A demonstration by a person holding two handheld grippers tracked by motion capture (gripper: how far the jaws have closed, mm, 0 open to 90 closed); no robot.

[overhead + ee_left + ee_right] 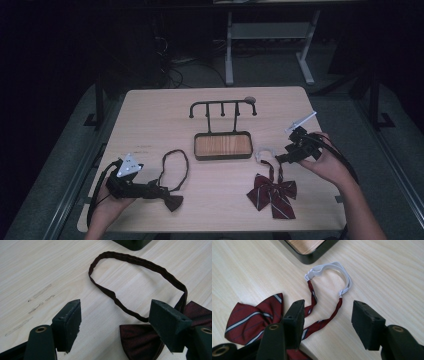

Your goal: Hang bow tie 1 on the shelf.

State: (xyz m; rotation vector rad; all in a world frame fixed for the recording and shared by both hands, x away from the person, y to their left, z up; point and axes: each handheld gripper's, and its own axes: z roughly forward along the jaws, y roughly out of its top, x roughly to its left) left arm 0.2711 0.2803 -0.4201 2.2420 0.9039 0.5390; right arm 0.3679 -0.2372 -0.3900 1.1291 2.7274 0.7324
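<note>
Pale wood table (150, 115) | dark room | left gripper (113, 322) jaws wide | right gripper (327, 322) jaws wide

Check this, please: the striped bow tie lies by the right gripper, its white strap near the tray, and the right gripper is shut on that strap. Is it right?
Not quite. The right gripper is open, not shut on the white strap: the right gripper view shows its jaws wide apart. The striped bow tie does lie by it, its strap near the tray.

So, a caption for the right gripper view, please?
Open right tool above striped red bow tie with white elastic loop.
</note>
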